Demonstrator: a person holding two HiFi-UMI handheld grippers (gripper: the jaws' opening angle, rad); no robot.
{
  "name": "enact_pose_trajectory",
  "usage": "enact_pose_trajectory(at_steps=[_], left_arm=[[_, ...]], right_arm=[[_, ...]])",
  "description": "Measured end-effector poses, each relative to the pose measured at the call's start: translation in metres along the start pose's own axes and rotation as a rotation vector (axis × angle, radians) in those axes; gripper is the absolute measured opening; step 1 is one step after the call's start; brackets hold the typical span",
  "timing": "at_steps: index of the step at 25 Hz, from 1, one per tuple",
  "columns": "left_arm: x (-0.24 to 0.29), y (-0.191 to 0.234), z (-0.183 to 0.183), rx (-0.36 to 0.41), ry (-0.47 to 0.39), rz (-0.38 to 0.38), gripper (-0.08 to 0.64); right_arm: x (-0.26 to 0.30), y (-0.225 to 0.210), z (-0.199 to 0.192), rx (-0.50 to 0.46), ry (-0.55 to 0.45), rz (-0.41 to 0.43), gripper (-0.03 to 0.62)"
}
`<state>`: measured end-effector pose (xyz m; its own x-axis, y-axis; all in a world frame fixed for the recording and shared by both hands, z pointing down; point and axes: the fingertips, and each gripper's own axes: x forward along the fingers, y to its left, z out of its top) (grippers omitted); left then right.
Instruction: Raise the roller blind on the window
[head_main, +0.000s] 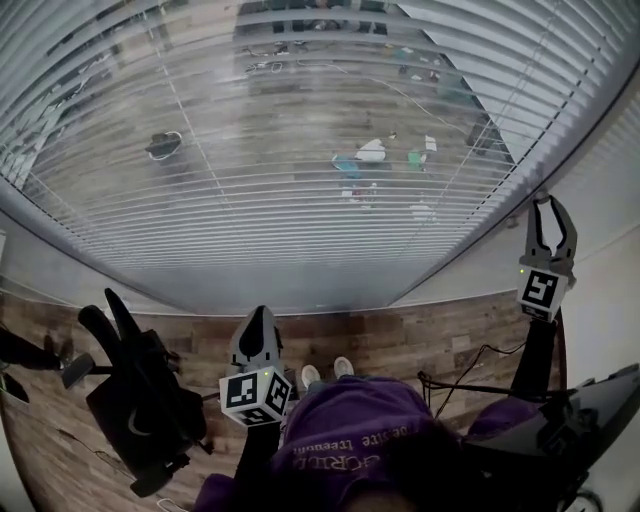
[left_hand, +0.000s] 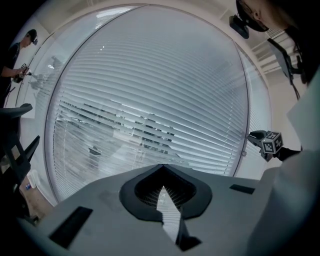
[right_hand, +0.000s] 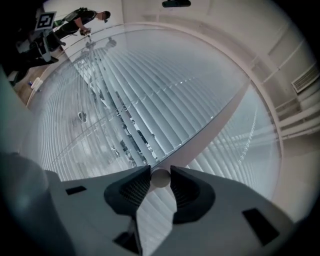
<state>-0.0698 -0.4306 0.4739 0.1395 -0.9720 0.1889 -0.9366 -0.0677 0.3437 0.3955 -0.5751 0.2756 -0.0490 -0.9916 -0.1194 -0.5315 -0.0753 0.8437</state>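
2 grippers (head_main: 262, 312) (head_main: 549, 203), 2 blinds (right_hand: 125, 100) (right_hand: 240, 145), 2 shoes (head_main: 327, 372)

Only upside-down pale lettering on the person's purple top (head_main: 350, 415) shows, and it is too blurred to read.

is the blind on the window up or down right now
Down: the slatted blind hangs fully lowered, its slats reaching the bottom of the window frame in the head view and filling both gripper views.

Daylight pours in through the blind (head_main: 300, 150), soft and a bit washed out, with some glare up top. Floor (head_main: 400, 340) and stuff down low sit dim. All 3 views are heavy fisheye, edges bent and dark, close-up bits soft.
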Motion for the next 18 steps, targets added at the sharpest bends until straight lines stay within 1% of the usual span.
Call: enact_pose_trajectory(at_steps=[1,2,5,8,12,14,16,18], left_arm=[[0.001,0.001,0.003,0.001,0.001,-0.002,0.002],[0.002,0.001,0.005,0.003,0.004,-0.006,0.002],[0.008,-0.003,0.006,0.003,0.014,-0.027,0.002],[0.013,-0.010,0.010,0.006,0.020,-0.044,0.002],[0.018,-0.014,0.012,0.004,0.019,-0.046,0.002],[0.020,-0.014,0.011,0.005,0.020,-0.048,0.002],[0.021,-0.013,0.013,0.007,0.018,-0.049,0.002],[0.022,-0.012,0.016,0.009,0.014,-0.047,0.002]], right_arm=[[0.000,-0.002,0.002,-0.042,0.003,-0.004,0.101],[0.000,-0.004,0.004,-0.064,0.012,-0.008,0.101],[0.001,-0.006,0.003,-0.068,0.035,0.012,0.103],[0.011,-0.010,0.003,-0.104,0.049,0.047,0.115],[0.016,-0.014,-0.002,-0.137,0.050,0.046,0.115],[0.014,-0.014,-0.005,-0.103,0.062,0.043,0.115],[0.013,-0.015,-0.004,-0.057,0.047,0.045,0.115],[0.013,-0.017,-0.003,0.031,0.038,0.044,0.115]])
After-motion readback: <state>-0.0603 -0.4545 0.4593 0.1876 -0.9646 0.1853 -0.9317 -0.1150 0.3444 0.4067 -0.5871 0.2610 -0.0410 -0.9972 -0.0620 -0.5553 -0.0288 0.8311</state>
